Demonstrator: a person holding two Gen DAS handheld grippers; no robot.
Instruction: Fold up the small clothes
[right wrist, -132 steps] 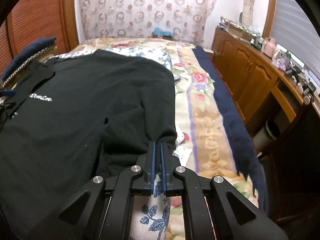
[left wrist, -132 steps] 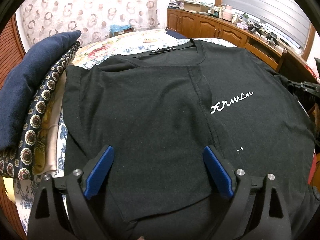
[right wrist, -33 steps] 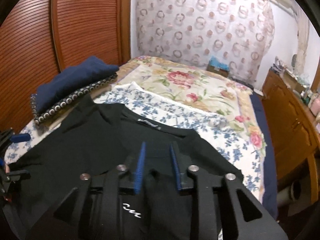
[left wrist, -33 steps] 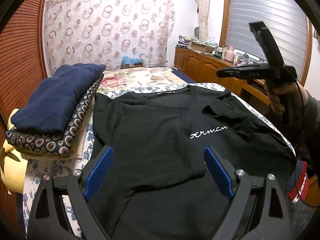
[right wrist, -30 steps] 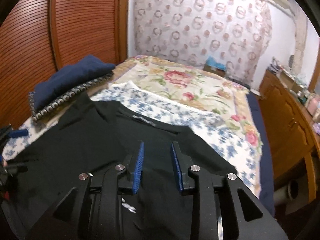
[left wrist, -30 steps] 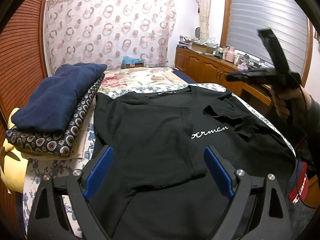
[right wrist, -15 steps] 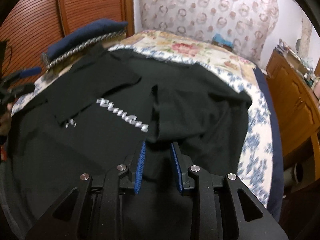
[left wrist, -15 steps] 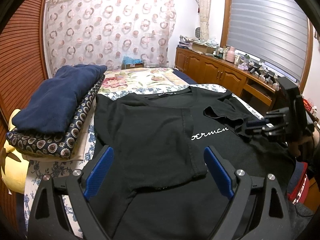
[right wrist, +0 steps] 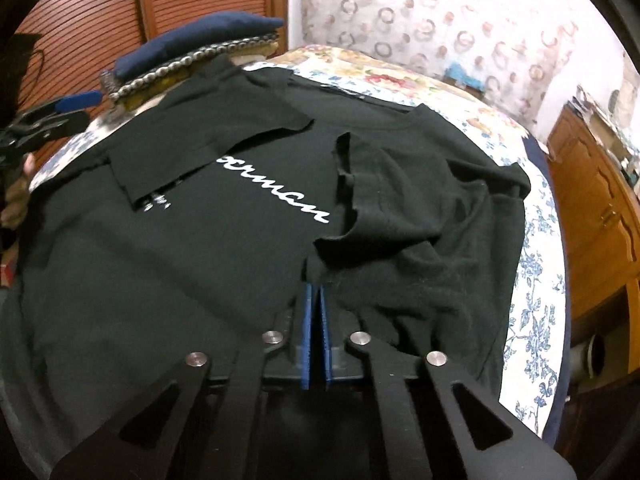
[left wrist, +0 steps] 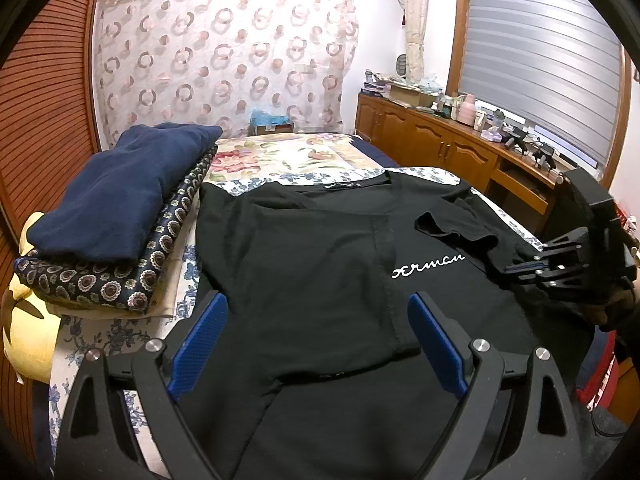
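A black T-shirt (left wrist: 320,264) with white script lies flat on the bed, its left side and sleeve folded in over the chest. Its right sleeve (right wrist: 384,200) is bunched inward. My left gripper (left wrist: 316,304) hovers open over the shirt's lower left part with nothing between its blue pads. My right gripper (right wrist: 315,292) points down at the shirt's right side, its jaws closing together on a fold of black fabric below the bunched sleeve. In the left wrist view the right gripper (left wrist: 510,270) rests low on that fold. The left gripper (right wrist: 60,114) shows at the far left of the right wrist view.
A stack of folded clothes (left wrist: 112,200), navy on top of a patterned one, lies left of the shirt, with a yellow pillow (left wrist: 24,332) beside it. The floral bedspread (left wrist: 280,160) extends behind. Wooden cabinets (left wrist: 440,148) line the right wall; a slatted wooden door (right wrist: 80,20) stands on the left.
My right gripper came down from high in the air to the shirt's right side and closed its jaws on the fabric. The left gripper stayed put and open.
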